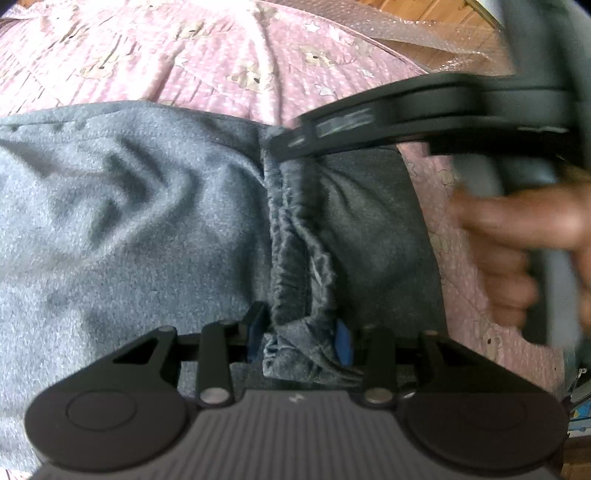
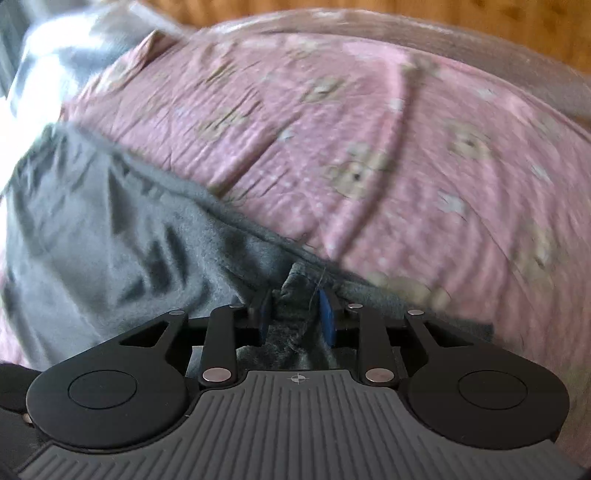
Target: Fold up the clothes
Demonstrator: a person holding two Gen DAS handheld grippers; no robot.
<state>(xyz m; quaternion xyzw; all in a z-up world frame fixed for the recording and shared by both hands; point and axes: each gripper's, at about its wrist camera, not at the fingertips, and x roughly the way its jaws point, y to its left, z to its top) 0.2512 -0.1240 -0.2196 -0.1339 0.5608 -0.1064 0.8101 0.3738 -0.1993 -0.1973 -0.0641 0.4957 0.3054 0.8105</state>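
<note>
A grey fleece garment [image 1: 129,229] with an elastic gathered waistband [image 1: 295,240] lies on a pink bear-print bedspread [image 1: 221,55]. My left gripper [image 1: 301,339] is shut on the near end of the waistband. My right gripper [image 1: 284,142] reaches in from the right in the left wrist view and pinches the far end of the same waistband. In the right wrist view my right gripper [image 2: 295,314] is shut on a bunch of the grey garment [image 2: 110,229], which spreads out to the left over the bedspread [image 2: 369,147].
A person's hand [image 1: 517,251] holds the right gripper's handle. Clear bubble-wrap sheeting [image 1: 424,33] and a wooden floor [image 2: 480,18] lie beyond the bed's far edge. A light grey cloth [image 2: 55,55] sits at the upper left.
</note>
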